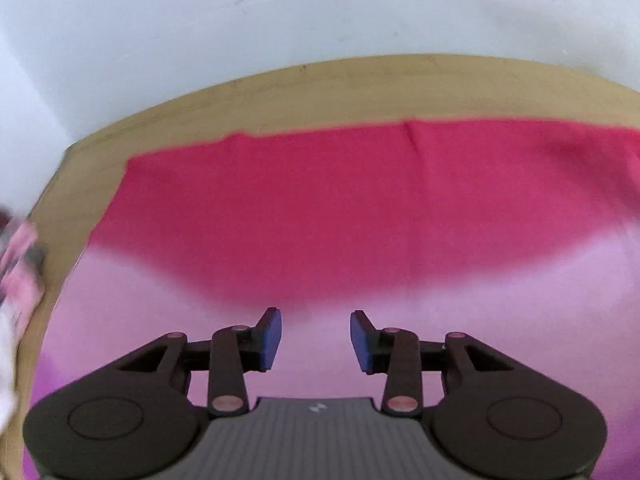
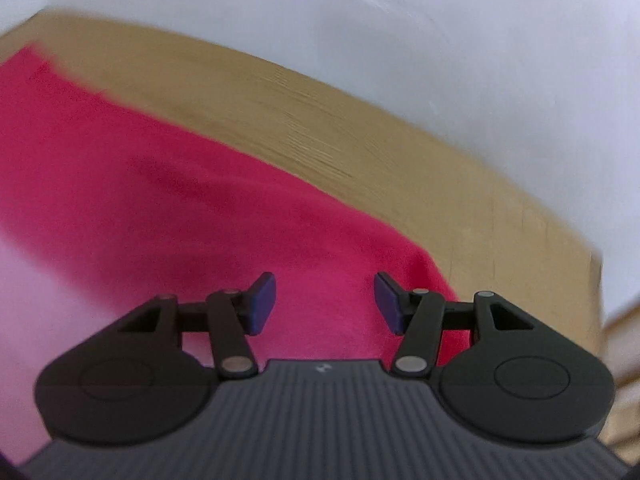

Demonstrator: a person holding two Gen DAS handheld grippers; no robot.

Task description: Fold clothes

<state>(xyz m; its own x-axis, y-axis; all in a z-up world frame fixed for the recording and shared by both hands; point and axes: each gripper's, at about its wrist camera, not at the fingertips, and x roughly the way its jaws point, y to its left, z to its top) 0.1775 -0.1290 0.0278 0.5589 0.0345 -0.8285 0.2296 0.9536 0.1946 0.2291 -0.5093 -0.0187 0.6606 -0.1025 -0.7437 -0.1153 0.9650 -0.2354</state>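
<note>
Lying flat on the tabletop, the garment spreads across most of both views: deep pink-red toward its far edge, fading to pale lilac nearer the cameras (a dyed gradient, or partly lighting; cannot tell which). Far edge runs roughly straight, with a small notch and one short crease near its middle in the left view. In the right view its right-hand edge slopes down to a rounded corner just beside the right tool. Surface mostly smooth; one soft shadowed ripple shows in the right view.

Left tool: blue pads apart, nothing between them, hovering over the lilac part. Right tool: pads wider apart, also empty, over the red cloth near that corner. Neither touches cloth as far as the frames show.

Judgement: step in hand looks like re-positioning for the next grasp, both tools free. To do it well, take the cloth at matching points on an edge or corner, pinch one layer set cleanly, lift both sides evenly, and lay the fold so edges line up without dragging the rest.

Outward: wooden tabletop, pale wall behind. A blurred pink-and-white item sits at the far left edge, unidentifiable.
</note>
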